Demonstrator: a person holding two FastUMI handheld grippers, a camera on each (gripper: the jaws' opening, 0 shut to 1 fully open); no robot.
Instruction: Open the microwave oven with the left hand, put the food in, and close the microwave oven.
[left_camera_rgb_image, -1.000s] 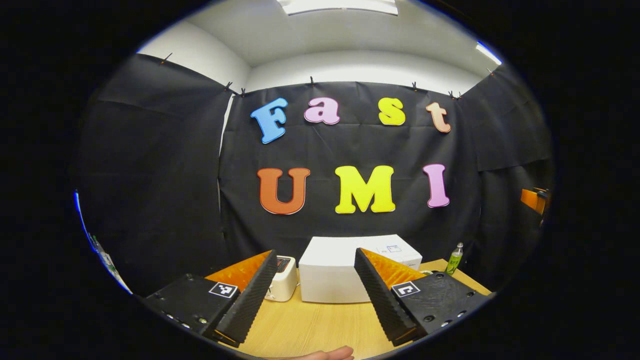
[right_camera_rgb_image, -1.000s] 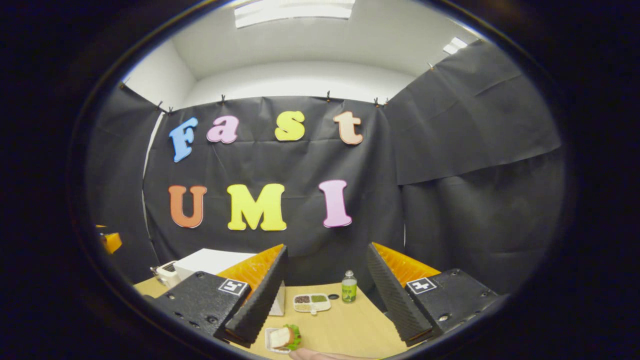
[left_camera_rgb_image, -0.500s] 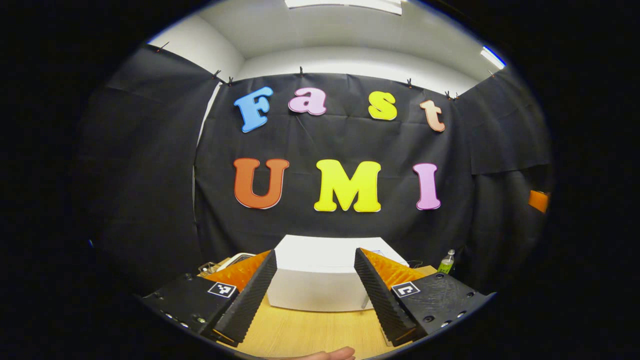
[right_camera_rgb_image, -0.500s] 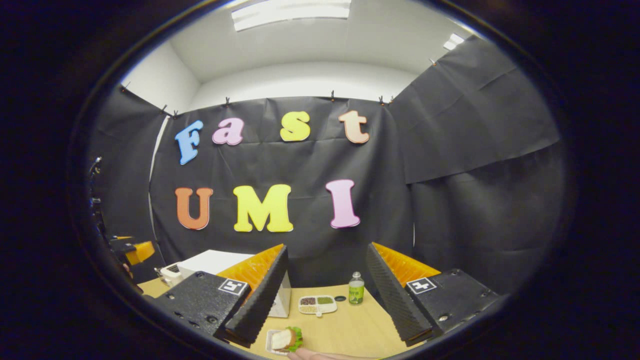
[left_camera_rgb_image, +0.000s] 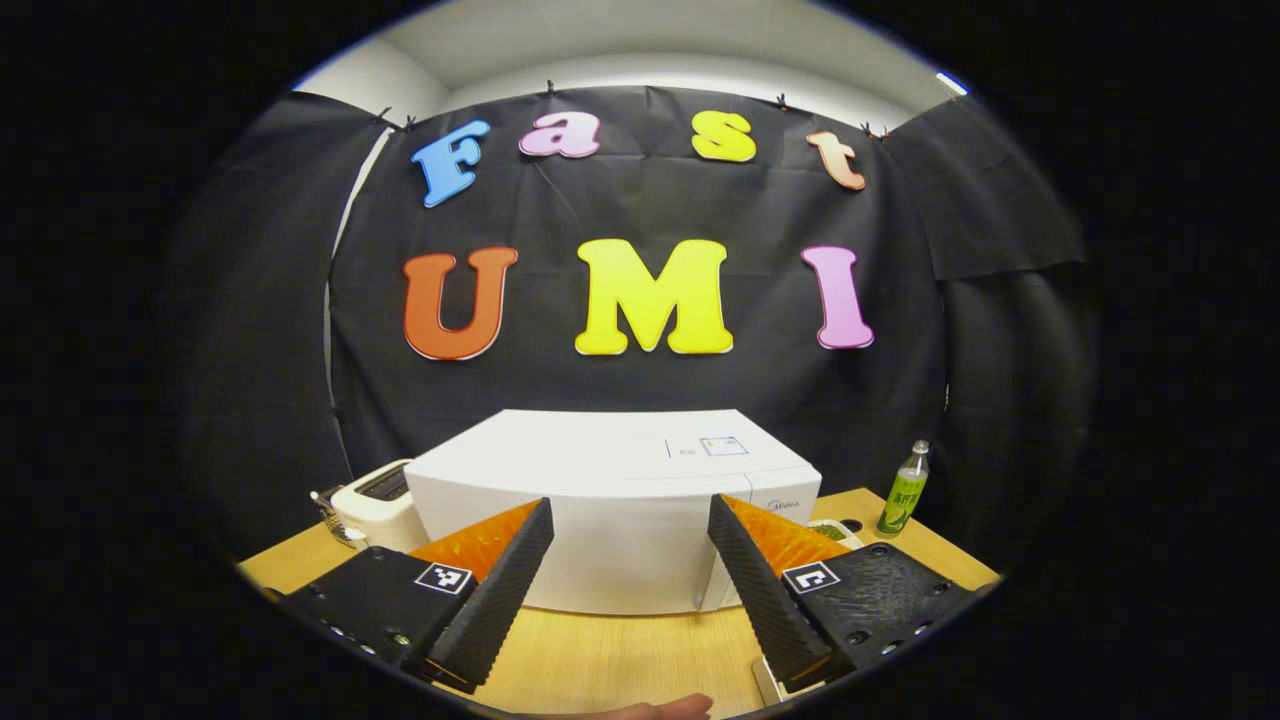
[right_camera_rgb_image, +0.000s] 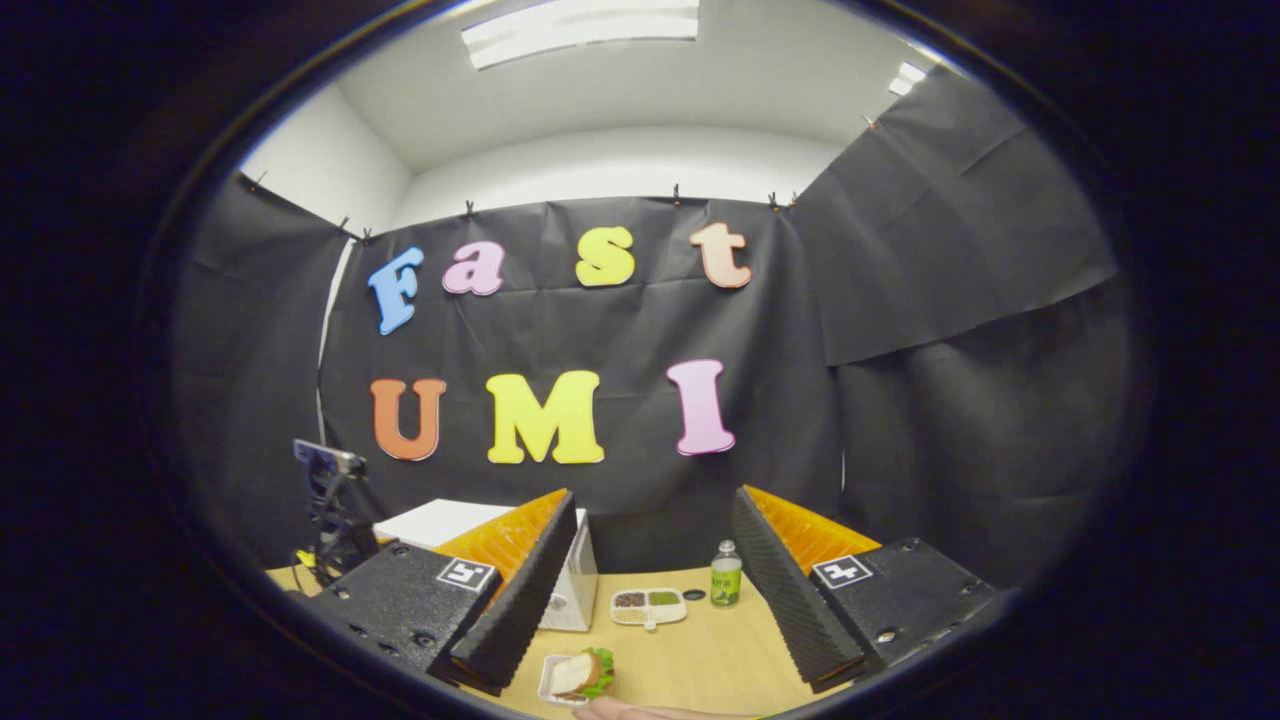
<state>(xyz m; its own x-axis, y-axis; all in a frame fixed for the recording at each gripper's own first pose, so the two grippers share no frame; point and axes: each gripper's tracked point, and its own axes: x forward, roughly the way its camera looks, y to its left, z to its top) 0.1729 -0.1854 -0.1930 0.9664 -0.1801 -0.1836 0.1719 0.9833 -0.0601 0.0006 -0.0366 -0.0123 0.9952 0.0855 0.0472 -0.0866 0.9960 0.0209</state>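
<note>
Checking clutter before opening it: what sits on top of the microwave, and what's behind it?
The microwave top is bare except a small label sticker. Behind it hangs the booth's black cloth wall. The tabletop directly behind is hidden by its body.

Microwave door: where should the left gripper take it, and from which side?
A judgement: take the right-hand edge of the microwave door, at the vertical seam beside the narrow right panel, coming straight in from the front. No handle is visible, and that seam is the only break in the flat front. The left gripper faces the front with jaws open, apart from it.
</note>
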